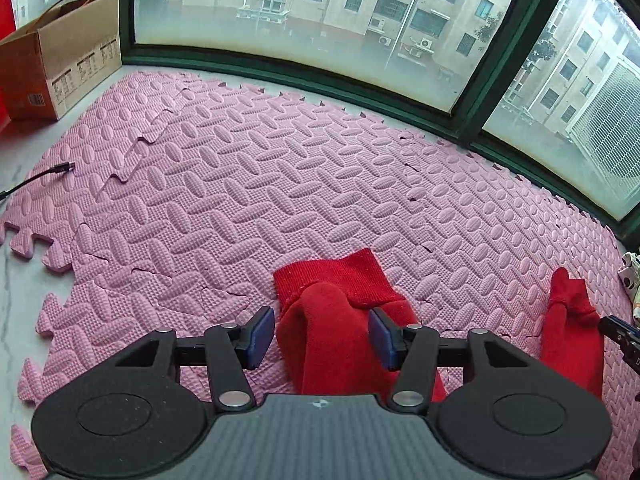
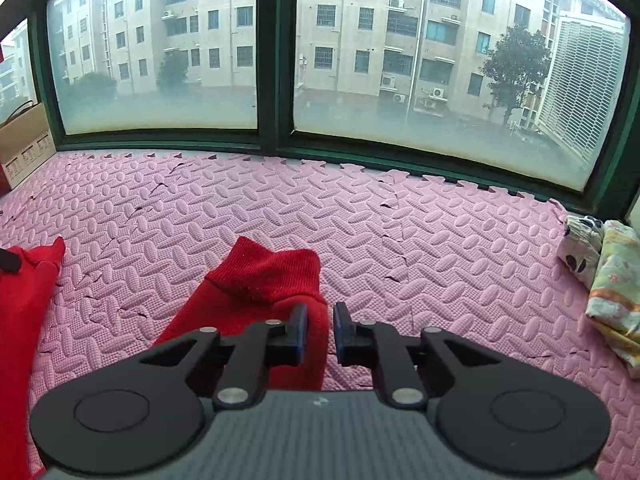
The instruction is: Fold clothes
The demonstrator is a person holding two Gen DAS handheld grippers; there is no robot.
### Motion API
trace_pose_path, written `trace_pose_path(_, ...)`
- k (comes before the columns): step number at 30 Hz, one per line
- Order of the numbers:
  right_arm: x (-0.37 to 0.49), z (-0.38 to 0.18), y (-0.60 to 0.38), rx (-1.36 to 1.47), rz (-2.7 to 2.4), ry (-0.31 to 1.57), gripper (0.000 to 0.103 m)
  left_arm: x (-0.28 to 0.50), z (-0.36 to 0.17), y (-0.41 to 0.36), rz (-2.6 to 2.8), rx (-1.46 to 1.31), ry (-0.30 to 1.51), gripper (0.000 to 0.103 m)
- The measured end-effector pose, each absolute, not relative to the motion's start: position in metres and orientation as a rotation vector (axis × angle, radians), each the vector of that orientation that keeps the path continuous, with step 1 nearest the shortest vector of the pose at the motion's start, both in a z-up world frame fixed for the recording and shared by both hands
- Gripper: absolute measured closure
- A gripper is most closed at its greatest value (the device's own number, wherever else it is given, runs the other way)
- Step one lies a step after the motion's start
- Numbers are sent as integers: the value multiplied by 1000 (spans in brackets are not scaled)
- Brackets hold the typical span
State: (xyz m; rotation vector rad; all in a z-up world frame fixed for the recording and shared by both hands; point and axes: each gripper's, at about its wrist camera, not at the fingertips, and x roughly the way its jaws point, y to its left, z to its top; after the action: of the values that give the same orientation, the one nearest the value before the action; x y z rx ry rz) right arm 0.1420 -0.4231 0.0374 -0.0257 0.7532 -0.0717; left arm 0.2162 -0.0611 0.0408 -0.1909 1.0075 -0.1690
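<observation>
A red garment lies on the pink foam mat (image 1: 280,180). One of its sleeves, with a ribbed cuff (image 1: 340,276), runs up between the fingers of my left gripper (image 1: 320,336), which is open; a strip of mat shows beside the left pad. A second red sleeve (image 1: 572,344) lies at the right. In the right wrist view that sleeve's cuff (image 2: 268,276) sits just ahead of my right gripper (image 2: 321,332). Its jaws are nearly together around the sleeve's right edge, with a thin gap at the right pad. The other red sleeve (image 2: 24,300) lies at the far left.
A cardboard box (image 1: 60,60) stands at the mat's back left, and a black cable (image 1: 40,174) lies near the left edge. Folded patterned clothes (image 2: 612,280) sit at the right. A green-framed window (image 2: 268,80) runs along the back.
</observation>
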Motion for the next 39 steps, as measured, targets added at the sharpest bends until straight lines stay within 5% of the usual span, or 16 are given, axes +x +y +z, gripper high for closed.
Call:
trace_pose_path(2, 140, 39, -426, -22, -74, 748, 84, 221, 34, -58, -155, -206, 1028, 51)
trace_pose_path(6, 135, 44, -426, -15, -33, 724, 76, 220, 34, -52, -212, -236, 995, 86)
trace_pose_path(8, 134, 43, -422, -29, -11, 724, 71, 213, 46, -43, -271, -273, 894, 90)
trace_pose_path(11, 135, 39, -413, -64, 16, 728, 68, 208, 58, -35, -323, -282, 784, 87)
trace_pose_path(28, 137, 26, -399, -132, 57, 768, 65, 213, 55, -26, -267, -197, 798, 81)
trace_pose_path(30, 136, 26, -398, -141, 59, 764, 62, 209, 62, -36, -333, -173, 782, 73)
trace_pose_path(39, 132, 27, -394, -140, 78, 754, 56, 206, 42, -86, -392, 34, 832, 83)
